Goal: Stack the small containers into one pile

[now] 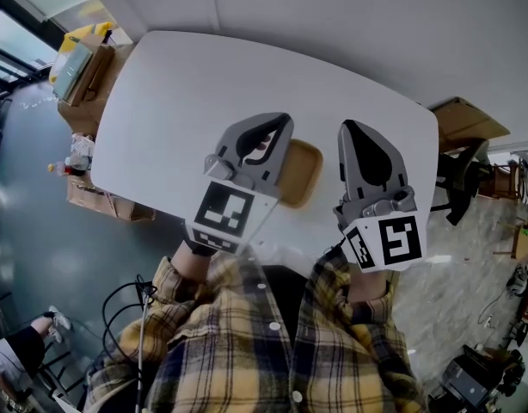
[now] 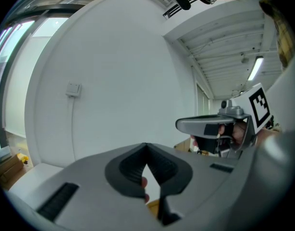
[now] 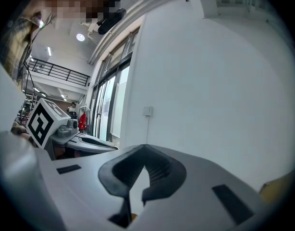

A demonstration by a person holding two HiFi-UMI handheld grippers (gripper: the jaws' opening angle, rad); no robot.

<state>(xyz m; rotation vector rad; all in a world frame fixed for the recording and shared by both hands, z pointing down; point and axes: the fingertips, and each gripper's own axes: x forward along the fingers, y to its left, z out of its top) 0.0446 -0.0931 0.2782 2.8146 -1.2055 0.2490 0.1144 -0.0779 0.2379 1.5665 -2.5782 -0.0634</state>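
**Head view.** A white tabletop [image 1: 178, 93] carries one tan, rounded-square container [image 1: 303, 177]. It lies between the left gripper [image 1: 273, 129], which partly hides it, and the right gripper [image 1: 353, 138]. Both grippers hang over the near part of the tabletop and point away from the person.

**Left gripper view and right gripper view.** The fingers of each gripper are pressed together, with nothing clamped between them.

**Status, as judged.** No other container shows anywhere on the tabletop. From this angle it cannot be told whether the tan container is a single piece or several nested into one pile. Either the pile is complete and both grippers are free of it, or stacking has not begun. No loose piece is in sight waiting to be added.
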